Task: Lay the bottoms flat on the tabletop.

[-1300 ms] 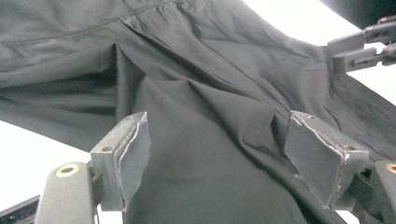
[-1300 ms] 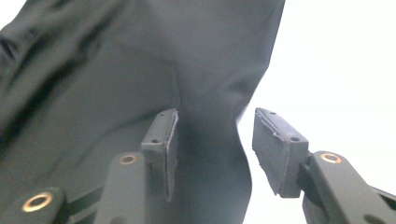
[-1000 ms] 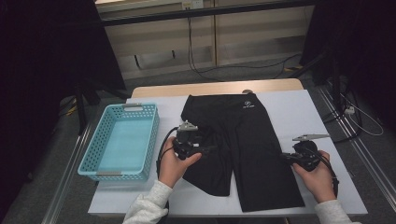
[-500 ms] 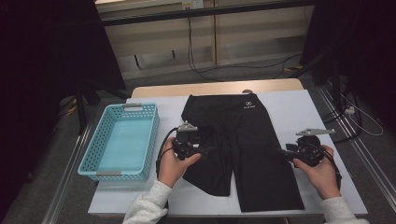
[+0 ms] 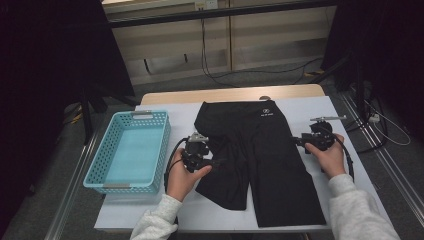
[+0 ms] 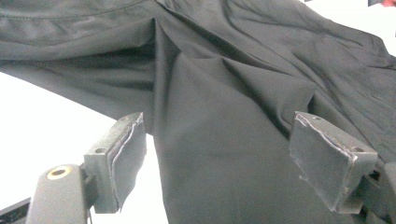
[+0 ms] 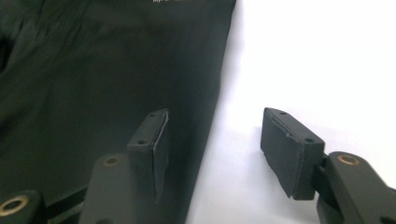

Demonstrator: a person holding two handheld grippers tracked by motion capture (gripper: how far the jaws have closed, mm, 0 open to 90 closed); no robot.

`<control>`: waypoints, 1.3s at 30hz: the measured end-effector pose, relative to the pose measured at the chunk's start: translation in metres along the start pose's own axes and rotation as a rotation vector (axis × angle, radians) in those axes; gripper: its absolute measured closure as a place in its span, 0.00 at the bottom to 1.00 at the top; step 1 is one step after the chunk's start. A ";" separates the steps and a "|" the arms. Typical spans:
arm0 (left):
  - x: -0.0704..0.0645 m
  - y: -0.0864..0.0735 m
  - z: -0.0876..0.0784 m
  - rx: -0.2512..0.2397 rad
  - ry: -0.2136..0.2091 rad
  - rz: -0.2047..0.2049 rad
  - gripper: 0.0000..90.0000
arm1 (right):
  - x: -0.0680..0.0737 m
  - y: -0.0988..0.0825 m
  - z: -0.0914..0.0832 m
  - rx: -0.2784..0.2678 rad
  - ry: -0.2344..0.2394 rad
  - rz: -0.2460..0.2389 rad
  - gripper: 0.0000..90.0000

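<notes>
Gripper work first, from the high view: I have the left gripper (image 5: 218, 162) resting at the left leg of the black shorts (image 5: 260, 160), and the right gripper (image 5: 296, 141) just at the garment's right edge, its jaws having just been opening with nothing pinched between them. The shorts lie spread flat on the white surface (image 5: 345, 165), waistband away from me, with the blue basket (image 5: 131, 152) empty to their left. Through the left gripper view, my jaws stand wide over creased cloth (image 6: 224, 116), the pads clear of it; the fabric looks thin, soft and limp, so I judge it light and likely to sag and slide unless I pinch a fold or a hem. Through the right gripper view, the jaws stand wide astride the side seam (image 7: 219, 116), one pad over cloth, the other over bare surface. I would take hold at that edge, and at the leg's outer edge on the left.
</notes>
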State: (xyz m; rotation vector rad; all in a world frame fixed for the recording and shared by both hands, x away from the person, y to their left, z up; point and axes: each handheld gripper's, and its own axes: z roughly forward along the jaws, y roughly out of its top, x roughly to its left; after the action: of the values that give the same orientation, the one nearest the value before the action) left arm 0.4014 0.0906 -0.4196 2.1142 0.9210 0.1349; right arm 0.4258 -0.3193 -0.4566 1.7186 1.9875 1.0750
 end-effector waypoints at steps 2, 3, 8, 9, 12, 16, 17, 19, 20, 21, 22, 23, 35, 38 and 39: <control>0.001 0.000 0.000 0.000 0.002 -0.006 0.22 | 0.000 0.009 0.009 0.013 -0.017 -0.010 0.47; 0.002 0.000 -0.001 0.002 0.006 -0.004 0.23 | 0.000 0.013 0.014 0.023 -0.023 -0.012 0.48; 0.004 0.000 -0.005 -0.014 0.021 -0.019 0.23 | 0.006 0.022 0.033 -0.015 -0.026 -0.035 0.56; 0.004 0.001 -0.005 -0.021 0.020 -0.023 0.23 | 0.009 0.023 0.036 -0.019 -0.019 -0.051 0.56; 0.005 0.000 -0.004 -0.020 0.016 -0.027 0.24 | 0.022 0.025 0.043 -0.007 -0.061 -0.149 0.59; 0.007 -0.002 -0.004 -0.009 0.012 -0.035 0.25 | 0.026 0.025 0.044 -0.010 -0.080 -0.160 0.73; 0.007 -0.002 -0.004 -0.011 0.015 -0.039 0.25 | 0.024 0.025 0.043 -0.010 -0.072 -0.146 0.79; 0.007 -0.001 -0.003 -0.013 0.015 -0.038 0.25 | 0.023 0.025 0.043 -0.003 -0.035 -0.141 0.91; 0.007 -0.001 -0.004 -0.012 0.012 -0.035 0.25 | 0.022 0.025 0.043 -0.002 -0.015 -0.141 0.98; 0.007 -0.001 -0.003 -0.015 0.014 -0.035 0.25 | 0.022 0.024 0.043 0.001 -0.002 -0.133 0.99; 0.007 -0.001 -0.003 -0.016 0.014 -0.034 0.25 | 0.022 0.025 0.043 0.001 -0.001 -0.132 0.99; 0.007 -0.001 -0.003 -0.013 0.015 -0.032 0.26 | 0.021 0.025 0.043 0.003 0.006 -0.119 0.99; 0.007 -0.001 -0.001 -0.009 0.022 -0.034 0.27 | -0.011 0.029 0.033 0.022 -0.008 -0.041 1.00; 0.007 -0.002 0.000 0.001 0.017 -0.031 0.27 | -0.021 0.029 0.028 0.023 -0.032 -0.026 1.00; 0.006 -0.002 0.001 0.001 0.021 -0.030 0.27 | -0.024 0.030 0.027 0.021 -0.045 -0.021 1.00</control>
State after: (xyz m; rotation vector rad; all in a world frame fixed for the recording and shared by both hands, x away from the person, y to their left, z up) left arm 0.4055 0.0949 -0.4227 2.1030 0.9646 0.1412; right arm 0.4704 -0.3329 -0.4600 1.7138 1.9916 1.0028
